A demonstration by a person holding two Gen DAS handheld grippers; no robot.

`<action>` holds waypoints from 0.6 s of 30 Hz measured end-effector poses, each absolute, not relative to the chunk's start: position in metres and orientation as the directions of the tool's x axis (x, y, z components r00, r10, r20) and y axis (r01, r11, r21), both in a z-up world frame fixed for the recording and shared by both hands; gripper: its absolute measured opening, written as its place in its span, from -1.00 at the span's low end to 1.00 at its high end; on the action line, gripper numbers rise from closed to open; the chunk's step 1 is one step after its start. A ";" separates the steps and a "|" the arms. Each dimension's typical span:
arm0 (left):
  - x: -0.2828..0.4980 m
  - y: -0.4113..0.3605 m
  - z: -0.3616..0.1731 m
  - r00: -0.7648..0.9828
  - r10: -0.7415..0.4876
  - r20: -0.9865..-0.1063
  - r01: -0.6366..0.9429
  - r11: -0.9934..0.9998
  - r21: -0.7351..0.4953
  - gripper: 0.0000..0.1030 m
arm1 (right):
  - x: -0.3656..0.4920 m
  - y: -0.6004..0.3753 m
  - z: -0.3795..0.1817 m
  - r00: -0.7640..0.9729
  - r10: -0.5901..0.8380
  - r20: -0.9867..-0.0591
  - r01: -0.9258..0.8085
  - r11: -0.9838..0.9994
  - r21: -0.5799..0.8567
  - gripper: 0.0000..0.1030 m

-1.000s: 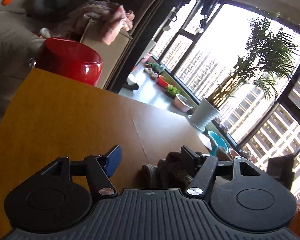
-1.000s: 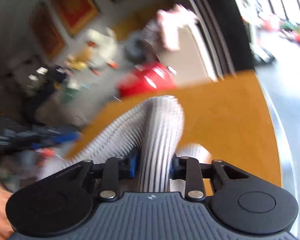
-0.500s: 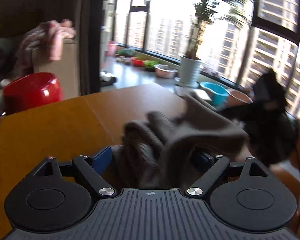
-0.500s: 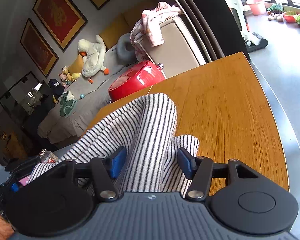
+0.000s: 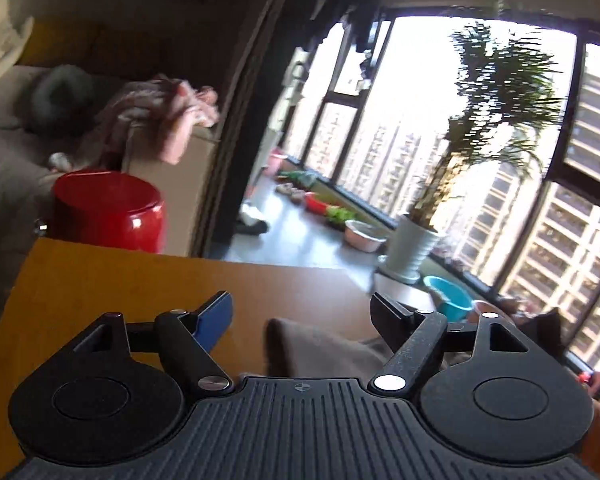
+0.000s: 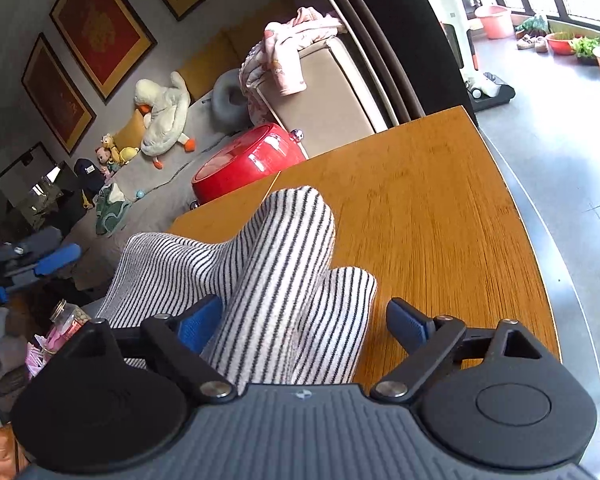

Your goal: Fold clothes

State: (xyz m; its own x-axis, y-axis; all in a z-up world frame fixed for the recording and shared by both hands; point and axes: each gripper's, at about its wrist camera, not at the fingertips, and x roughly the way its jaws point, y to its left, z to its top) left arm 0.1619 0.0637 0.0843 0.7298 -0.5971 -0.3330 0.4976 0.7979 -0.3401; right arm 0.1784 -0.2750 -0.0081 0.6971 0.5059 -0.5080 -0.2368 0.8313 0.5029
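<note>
Since a second ago my right gripper (image 6: 306, 322) has let go of the striped garment (image 6: 260, 268); its jaws are opening, cloth bunched between them on the wooden table (image 6: 432, 216). My left gripper (image 5: 302, 314) is closing, pads clear of grey-brown cloth (image 5: 316, 348).

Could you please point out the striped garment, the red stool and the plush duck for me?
striped garment (image 6: 284, 264): right wrist view, raised middle fold.
red stool (image 6: 244, 160): right wrist view, glossy top.
plush duck (image 6: 164, 116): right wrist view, white body.
</note>
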 end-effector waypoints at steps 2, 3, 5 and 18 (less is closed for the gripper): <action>0.163 0.039 0.071 0.653 -0.649 -0.390 0.547 0.760 -0.350 0.31 | 0.177 -0.274 -0.006 0.706 0.493 -0.509 -0.239 0.842 0.483 0.74; 0.167 0.028 0.059 0.628 -0.646 -0.434 0.545 0.763 -0.347 0.25 | 0.175 -0.272 -0.003 0.712 0.480 -0.512 -0.239 0.852 0.465 0.75; 0.179 0.015 0.029 0.595 -0.609 -0.524 0.501 0.791 -0.351 0.15 | 0.170 -0.267 0.004 0.728 0.448 -0.520 -0.239 0.876 0.420 0.75; 0.205 0.047 -0.004 0.543 -0.674 -0.501 0.425 0.735 -0.528 0.04 | 0.138 -0.250 0.078 0.771 0.568 -0.288 -0.376 0.771 0.514 1.00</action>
